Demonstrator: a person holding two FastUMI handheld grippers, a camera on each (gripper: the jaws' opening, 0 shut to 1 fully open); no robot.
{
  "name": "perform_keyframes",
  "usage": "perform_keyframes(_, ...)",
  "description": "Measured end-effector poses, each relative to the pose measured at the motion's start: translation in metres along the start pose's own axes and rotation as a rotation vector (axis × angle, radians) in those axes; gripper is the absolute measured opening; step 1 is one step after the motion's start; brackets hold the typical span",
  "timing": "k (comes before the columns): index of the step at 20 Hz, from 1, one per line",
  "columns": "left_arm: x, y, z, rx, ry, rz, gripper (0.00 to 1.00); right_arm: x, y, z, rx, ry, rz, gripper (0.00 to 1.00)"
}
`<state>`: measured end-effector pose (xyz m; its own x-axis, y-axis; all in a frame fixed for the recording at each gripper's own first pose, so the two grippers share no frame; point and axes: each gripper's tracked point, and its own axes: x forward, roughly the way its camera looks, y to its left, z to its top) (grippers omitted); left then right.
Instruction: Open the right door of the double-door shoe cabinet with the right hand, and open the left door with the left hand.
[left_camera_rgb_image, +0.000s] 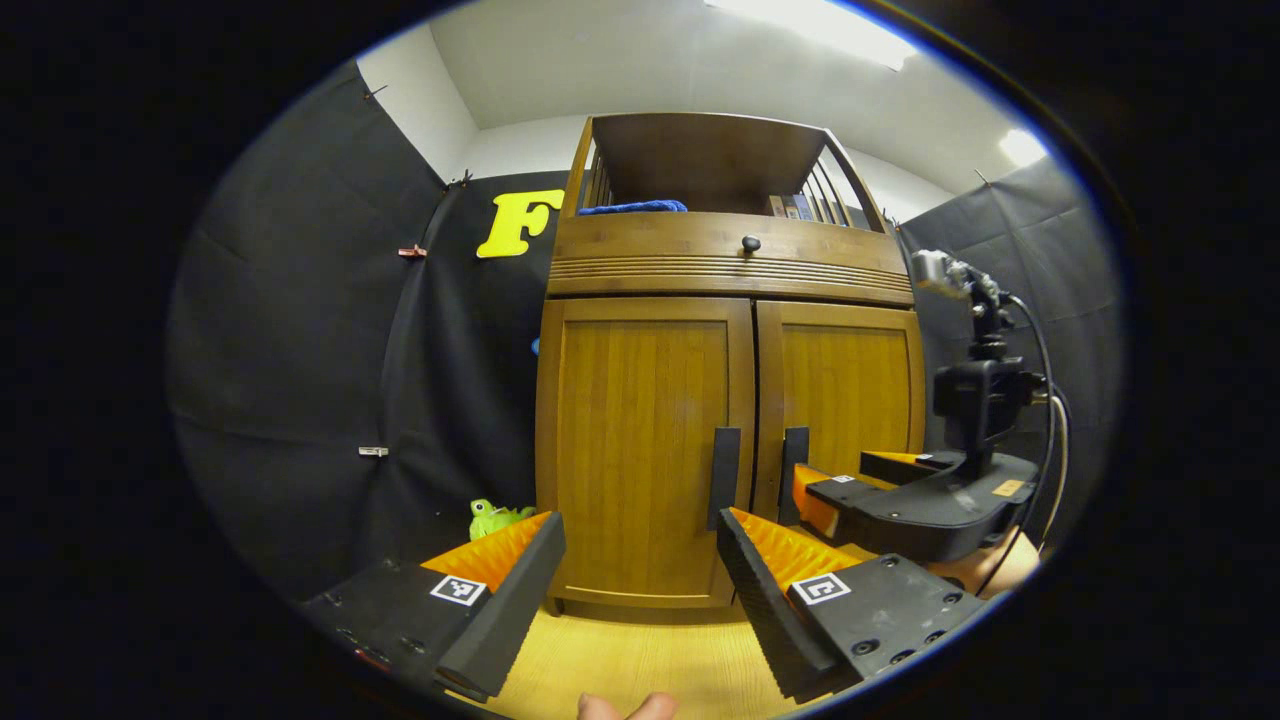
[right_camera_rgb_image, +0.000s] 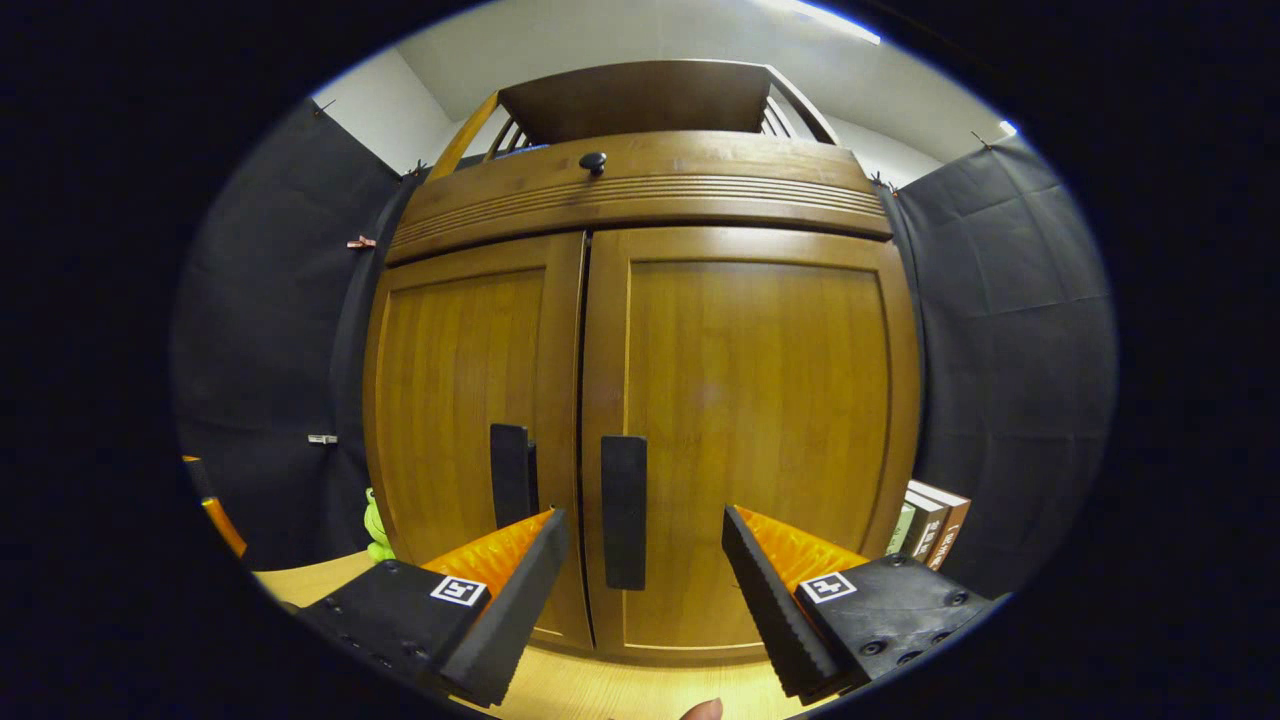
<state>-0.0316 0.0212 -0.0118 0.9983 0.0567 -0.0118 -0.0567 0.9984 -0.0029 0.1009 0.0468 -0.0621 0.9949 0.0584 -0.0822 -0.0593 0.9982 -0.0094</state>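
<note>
A double-door shoe cabinet (left_camera_rgb_image: 730, 270) of warm brown wood stands upright at the centre of the left gripper view, both doors shut flush beneath a ribbed drawer front with a small dark knob (left_camera_rgb_image: 750, 243). In the right gripper view the right door (right_camera_rgb_image: 755, 400) takes up the centre and right of the frame, its flat dark vertical handle (right_camera_rgb_image: 623, 512) sitting low, just beside the central seam. The left door (right_camera_rgb_image: 460, 390) lies centre-left, its matching handle (right_camera_rgb_image: 511, 475) just across that seam and partly hidden at its lower end.
</note>
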Motion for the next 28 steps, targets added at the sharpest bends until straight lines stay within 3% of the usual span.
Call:
perform_keyframes(6,-0.005,0.005,-0.009,-0.006,0.01,0.002,0.95,0.036,0.005,-0.003,0.069,-0.005,0.0,0.99)
perform_keyframes(7,-0.005,0.005,-0.009,-0.004,0.01,0.001,0.94,0.038,0.005,-0.007,0.067,0.002,-0.004,0.9)
perform_keyframes(9,-0.006,0.005,-0.011,0.002,0.013,-0.002,0.95,0.045,0.007,-0.013,0.063,0.018,0.004,0.99)
perform_keyframes(12,-0.006,0.004,-0.01,-0.005,0.008,-0.007,0.95,0.058,0.009,-0.017,0.06,0.025,-0.003,0.67)
perform_keyframes(14,-0.006,0.005,-0.012,-0.008,0.005,-0.006,0.94,0.069,0.008,-0.02,0.069,0.032,-0.017,0.68)
perform_keyframes(15,-0.005,0.006,-0.012,-0.008,0.005,-0.004,0.95,0.069,0.008,-0.02,0.074,0.034,-0.015,0.54)
perform_keyframes(16,-0.005,0.006,-0.012,-0.007,0.007,-0.003,0.94,0.07,0.007,-0.023,0.08,0.042,-0.026,0.56)
perform_keyframes(19,-0.005,0.008,-0.015,-0.011,0.015,0.001,0.94,0.077,0.014,-0.024,0.047,0.026,-0.001,0.48)
perform_keyframes(20,-0.005,0.008,-0.017,-0.012,0.018,0.001,0.95,0.058,0.014,-0.014,0.024,0.014,-0.002,0.4)
perform_keyframes(22,-0.006,0.007,-0.017,-0.013,0.021,0.002,0.95,0.068,0.015,-0.023,0.026,0.026,0.006,0.27)
perform_keyframes(23,-0.006,0.006,-0.017,-0.013,0.022,0.0,0.95,0.065,0.013,-0.023,0.045,0.035,0.02,0.27)
perform_keyframes(25,-0.008,0.005,-0.016,-0.018,0.019,-0.003,0.95,0.06,0.015,-0.02,0.049,0.044,0.05,0.15)
perform_keyframes(26,-0.008,0.004,-0.015,-0.021,0.018,-0.004,0.95,0.053,0.015,-0.019,0.048,0.04,0.058,0.24)
perform_keyframes(28,-0.008,0.001,-0.015,-0.022,0.018,-0.005,0.95,0.04,0.016,-0.017,0.052,0.042,0.081,0.2)
